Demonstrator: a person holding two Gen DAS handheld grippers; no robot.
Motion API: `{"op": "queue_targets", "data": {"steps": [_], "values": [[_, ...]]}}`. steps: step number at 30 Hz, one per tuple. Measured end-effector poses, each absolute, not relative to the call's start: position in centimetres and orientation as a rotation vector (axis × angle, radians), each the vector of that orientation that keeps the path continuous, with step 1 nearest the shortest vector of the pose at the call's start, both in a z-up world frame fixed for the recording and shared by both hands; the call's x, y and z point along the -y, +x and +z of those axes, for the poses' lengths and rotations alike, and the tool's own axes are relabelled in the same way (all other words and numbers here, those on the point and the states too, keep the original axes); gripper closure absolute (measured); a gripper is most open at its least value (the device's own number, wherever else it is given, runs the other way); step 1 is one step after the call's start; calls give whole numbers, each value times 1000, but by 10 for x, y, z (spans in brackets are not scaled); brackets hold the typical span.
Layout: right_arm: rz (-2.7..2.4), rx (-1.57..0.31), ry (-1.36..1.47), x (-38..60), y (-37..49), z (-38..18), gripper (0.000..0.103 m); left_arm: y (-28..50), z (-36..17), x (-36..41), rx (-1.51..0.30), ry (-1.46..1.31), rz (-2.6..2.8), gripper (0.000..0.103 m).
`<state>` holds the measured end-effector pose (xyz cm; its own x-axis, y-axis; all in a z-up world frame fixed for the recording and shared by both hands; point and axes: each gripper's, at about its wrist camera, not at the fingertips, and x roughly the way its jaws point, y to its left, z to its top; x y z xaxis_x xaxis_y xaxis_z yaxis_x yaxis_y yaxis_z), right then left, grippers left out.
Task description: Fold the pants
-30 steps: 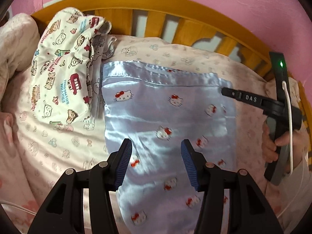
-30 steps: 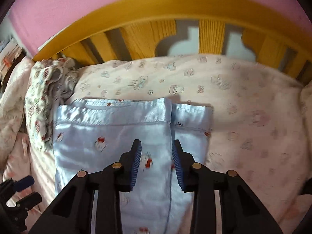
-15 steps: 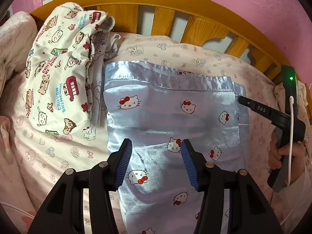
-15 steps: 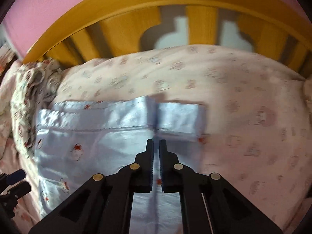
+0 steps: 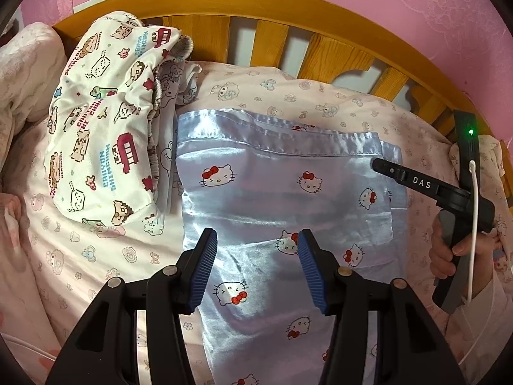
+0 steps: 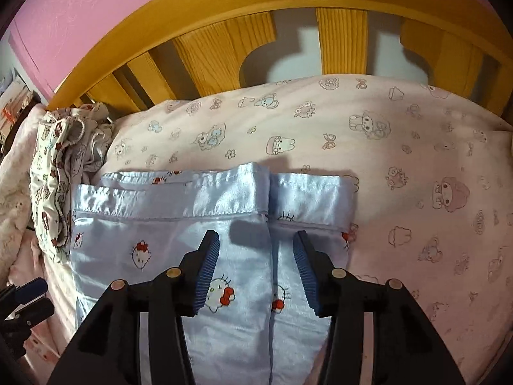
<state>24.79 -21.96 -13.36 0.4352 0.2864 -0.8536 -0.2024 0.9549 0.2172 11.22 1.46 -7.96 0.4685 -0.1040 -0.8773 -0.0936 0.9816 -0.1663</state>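
Left view only: right tool (image 5: 378, 164) over pants (image 5: 272, 199) edge

pants (image 5: 282, 192) on bedsheet (image 6: 400, 147) | clothes pile (image 5: 105, 134) left | headboard (image 6: 256, 16) behind

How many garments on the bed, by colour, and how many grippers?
Light blue satin pants: 1
White cartoon-print garment: 1
Pale garment tucked under the white one: 1, mostly hidden
Grippers: 2, left gripper and right gripper, both open
Total: 3 garments, 2 grippers
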Motion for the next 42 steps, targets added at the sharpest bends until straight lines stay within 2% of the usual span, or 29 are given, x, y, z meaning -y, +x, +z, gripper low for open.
{"op": "queue_targets", "data": {"steps": [1,4,11,20,29,32,34,35,39,42], "values": [[320,-1089,88,219,249,-136,68,113,-81,-16,-1088,-203,-3,52],[342,-1108,83,216,250,-141,91,115,-85,-18,-1096,-208,1,52],[289,-1053,50,218,242,-130,103,115,-83,-19,-1080,-190,9,52],[113,-1032,-11,242,236,-110,103,115,-78,-15,-1066,-180,-1,52],[128,-1100,19,249,239,-125,102,134,-78,-18,-1038,-112,5,52],[118,-1061,29,252,240,-119,95,158,-76,-30,-1014,-80,16,52],[121,-1048,60,255,243,-116,81,180,-80,-39,-1022,-78,2,52],[119,-1045,70,256,246,-116,79,190,-84,-44,-1023,-75,2,52],[146,-1035,93,255,257,-117,78,223,-98,-56,-1045,-104,-39,55],[187,-1061,129,252,266,-125,78,238,-109,-61,-1074,-154,-80,65]]}}
